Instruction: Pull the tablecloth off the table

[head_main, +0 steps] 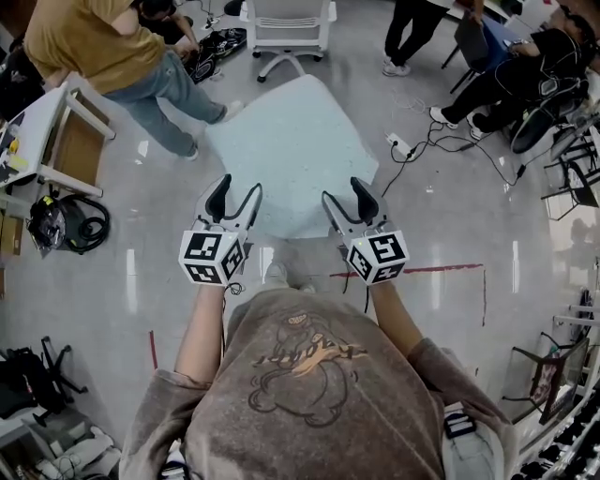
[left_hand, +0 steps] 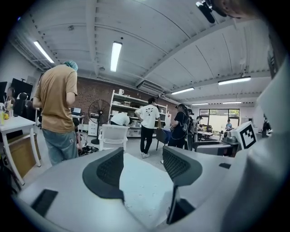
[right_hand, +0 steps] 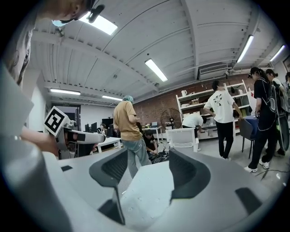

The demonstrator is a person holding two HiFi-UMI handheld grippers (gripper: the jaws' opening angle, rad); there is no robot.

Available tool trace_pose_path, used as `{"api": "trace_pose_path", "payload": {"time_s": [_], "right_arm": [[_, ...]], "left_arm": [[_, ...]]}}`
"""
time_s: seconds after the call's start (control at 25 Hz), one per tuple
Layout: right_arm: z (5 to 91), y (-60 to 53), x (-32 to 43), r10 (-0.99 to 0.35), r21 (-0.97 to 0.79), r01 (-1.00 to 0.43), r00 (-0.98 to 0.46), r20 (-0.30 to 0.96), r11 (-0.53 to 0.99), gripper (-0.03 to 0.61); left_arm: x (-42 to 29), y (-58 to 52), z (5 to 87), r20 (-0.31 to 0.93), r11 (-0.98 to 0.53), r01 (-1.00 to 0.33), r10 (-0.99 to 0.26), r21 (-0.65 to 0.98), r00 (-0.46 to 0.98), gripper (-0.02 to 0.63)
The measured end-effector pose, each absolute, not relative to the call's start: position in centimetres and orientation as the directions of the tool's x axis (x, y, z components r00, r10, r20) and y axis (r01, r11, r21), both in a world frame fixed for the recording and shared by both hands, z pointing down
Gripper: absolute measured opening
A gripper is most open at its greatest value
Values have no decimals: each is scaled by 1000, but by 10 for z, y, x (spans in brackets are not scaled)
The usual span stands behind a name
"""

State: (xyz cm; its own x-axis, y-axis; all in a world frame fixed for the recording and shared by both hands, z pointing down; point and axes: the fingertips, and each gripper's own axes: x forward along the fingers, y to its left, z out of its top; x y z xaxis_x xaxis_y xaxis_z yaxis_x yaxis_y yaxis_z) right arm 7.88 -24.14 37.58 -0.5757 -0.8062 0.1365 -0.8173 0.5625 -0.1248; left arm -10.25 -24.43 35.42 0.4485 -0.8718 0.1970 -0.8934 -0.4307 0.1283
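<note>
A pale blue-white tablecloth (head_main: 291, 141) covers a small table straight in front of me. My left gripper (head_main: 237, 199) hangs over the cloth's near left edge, and its jaws stand apart with nothing between them. My right gripper (head_main: 346, 199) sits at the near right edge, also open and empty. In the left gripper view the speckled cloth (left_hand: 140, 183) lies below and beyond the left gripper (left_hand: 142, 168). The right gripper view shows the cloth (right_hand: 152, 192) the same way, under the right gripper (right_hand: 147, 173). Neither gripper's pads touch the cloth.
A white chair (head_main: 286, 23) stands just beyond the table. A person in a tan shirt (head_main: 103, 47) stands at the far left by a white desk (head_main: 47, 131). Cables and a power strip (head_main: 403, 148) lie on the floor at right, near seated people (head_main: 525, 66).
</note>
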Motion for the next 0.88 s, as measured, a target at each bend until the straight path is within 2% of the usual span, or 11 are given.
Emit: {"api": "trace_pose_path", "payload": {"time_s": [0.2,0.32,0.88], "right_arm": [[389,-246,77,-792,-136,-811,-585,171,570,379],[404,-251,76,-784,-135,-810,-586,205,570,419],[538,-261,95,-692,-194,-826,-552,465,529,462]], "left_arm": [[-107,-252,370,241,-414,-899,-866,144,438,332],[-113,-260,387,277,-403,-897,-855,180,439,355],[-117,-275,516,486,-359,-900,-757,248,437,370]]}}
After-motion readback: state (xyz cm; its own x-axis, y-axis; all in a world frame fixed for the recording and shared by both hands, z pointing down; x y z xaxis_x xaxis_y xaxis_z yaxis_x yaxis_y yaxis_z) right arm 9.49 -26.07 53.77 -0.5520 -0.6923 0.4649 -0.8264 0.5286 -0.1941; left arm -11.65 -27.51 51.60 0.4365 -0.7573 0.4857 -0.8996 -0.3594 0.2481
